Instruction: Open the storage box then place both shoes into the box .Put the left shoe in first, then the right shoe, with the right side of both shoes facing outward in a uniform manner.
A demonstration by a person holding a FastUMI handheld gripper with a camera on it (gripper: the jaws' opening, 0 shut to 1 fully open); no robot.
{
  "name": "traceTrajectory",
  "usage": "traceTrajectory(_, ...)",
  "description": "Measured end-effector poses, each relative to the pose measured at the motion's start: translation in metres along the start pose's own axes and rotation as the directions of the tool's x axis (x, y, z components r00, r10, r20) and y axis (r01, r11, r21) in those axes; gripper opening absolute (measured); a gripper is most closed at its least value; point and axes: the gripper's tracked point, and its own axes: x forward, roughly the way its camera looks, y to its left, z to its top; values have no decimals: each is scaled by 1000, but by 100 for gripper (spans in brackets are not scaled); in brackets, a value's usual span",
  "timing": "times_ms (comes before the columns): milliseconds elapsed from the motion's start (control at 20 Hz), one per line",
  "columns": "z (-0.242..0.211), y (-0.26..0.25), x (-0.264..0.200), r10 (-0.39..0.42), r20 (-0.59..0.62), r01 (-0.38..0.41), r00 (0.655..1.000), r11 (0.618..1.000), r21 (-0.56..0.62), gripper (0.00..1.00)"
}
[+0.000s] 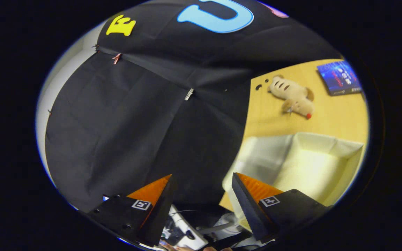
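Gripper (pixel 201 188) is spread wide w/ nothing between its fingers. The box (pixel 312 164) sits open at 2 o'clock, just past the right finger, on the table (pixel 274 118). Plush toy (pixel 293 97) & book (pixel 339 77) lie beyond it.

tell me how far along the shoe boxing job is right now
Done: the cream storage box on the wooden table looks open, flap folded back, nothing visible inside. In hand: nothing; the gripper is open, fingers apart, held tilted towards the booth wall beside the box. Left: both shoes, left first, then right. A plush toy and a book lie beyond the box.
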Motion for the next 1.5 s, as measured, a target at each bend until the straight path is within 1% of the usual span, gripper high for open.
traceTrajectory(150, 11, -49, -46, -115, 83, 125, 990, 985, -123, 98)
traceTrajectory(300, 14, -106, -106, -251, 142, 275, 958, 941, -195, 98)
traceTrajectory(350, 13, -126, -126, -292, 161, 322, 943, 923, -210, 98)
traceTrajectory(500, 6, -188, -189, -419, 210, 462, 883, 853, -242, 98)
traceTrajectory(600, -2, -231, -221, -490, 222, 535, 843, 808, -247, 98)
traceTrajectory(700, -14, -270, -247, -545, 216, 585, 810, 777, -234, 98)
traceTrajectory(900, -47, -337, -279, -627, 160, 647, 762, 734, -207, 98)
traceTrajectory(1050, -76, -386, -288, -661, 92, 664, 745, 720, -203, 99)
traceTrajectory(1200, -106, -419, -288, -668, 8, 656, 745, 729, -196, 99)
traceTrajectory(1300, -117, -435, -284, -675, -24, 658, 737, 726, -201, 98)
traceTrajectory(1450, -123, -447, -268, -676, -50, 656, 736, 729, -196, 95)
traceTrajectory(1500, -124, -451, -262, -678, -58, 659, 733, 728, -186, 91)
